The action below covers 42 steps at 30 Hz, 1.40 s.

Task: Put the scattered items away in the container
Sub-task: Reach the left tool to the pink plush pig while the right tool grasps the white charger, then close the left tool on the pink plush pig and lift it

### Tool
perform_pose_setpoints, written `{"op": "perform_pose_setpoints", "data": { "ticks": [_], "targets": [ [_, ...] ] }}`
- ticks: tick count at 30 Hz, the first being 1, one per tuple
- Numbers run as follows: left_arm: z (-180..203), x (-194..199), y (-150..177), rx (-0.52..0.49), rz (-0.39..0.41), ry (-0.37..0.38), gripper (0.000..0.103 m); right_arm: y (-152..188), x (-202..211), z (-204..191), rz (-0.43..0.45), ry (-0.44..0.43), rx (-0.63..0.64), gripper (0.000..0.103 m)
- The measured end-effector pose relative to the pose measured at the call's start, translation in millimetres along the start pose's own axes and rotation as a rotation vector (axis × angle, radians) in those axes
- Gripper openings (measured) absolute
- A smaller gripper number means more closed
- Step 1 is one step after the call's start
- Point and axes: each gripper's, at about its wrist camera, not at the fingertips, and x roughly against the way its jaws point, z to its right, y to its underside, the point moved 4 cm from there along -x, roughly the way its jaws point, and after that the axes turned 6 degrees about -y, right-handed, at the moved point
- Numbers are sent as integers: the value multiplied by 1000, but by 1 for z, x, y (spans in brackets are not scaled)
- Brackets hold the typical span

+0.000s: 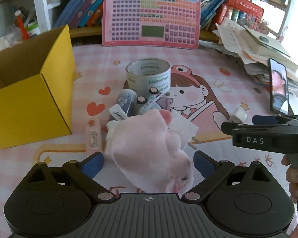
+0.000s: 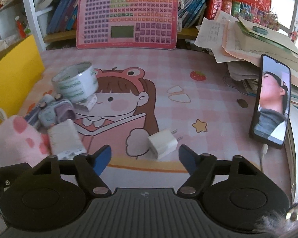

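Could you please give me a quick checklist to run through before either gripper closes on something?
1. Left gripper jaws open around the pink plush toy: ok.
2. Left jaws pressing on the toy: not ok, blue pads sit beside it.
3. Right gripper lined up with the white charger plug: ok, plug lies just ahead of its open jaws.
4. Yellow box open on top: ok.
5. Box has room inside: cannot tell, its floor is hidden.
6. Tape roll and small items clear of the toy: not ok, they crowd against it.
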Motion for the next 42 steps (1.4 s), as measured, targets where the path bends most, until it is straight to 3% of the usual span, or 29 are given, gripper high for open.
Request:
{"op": "perform_pose_setpoints", "data": {
  "ticks": [9, 12, 14, 25, 35, 42],
  "targets": [
    [3, -17, -1, 27, -40, -20, 91, -3, -24, 9, -31, 4, 6, 58],
    [5, -21, -1, 26, -49, -14, 87, -3, -27, 10, -25, 5, 1, 50],
    [4, -22, -1, 41, -56, -10, 87, -4, -27, 9, -12, 6, 4, 36],
    [-3, -13, 3, 71, -81, 44, 73, 2, -12, 3, 16, -15, -49, 36],
    [-18, 18, 19, 98, -61, 113, 73, 21, 18, -19, 2, -77, -63, 36],
    [-43, 36, 35, 124, -38, 144, 73, 34, 38, -55, 3, -88, -20, 36]
  ]
}}
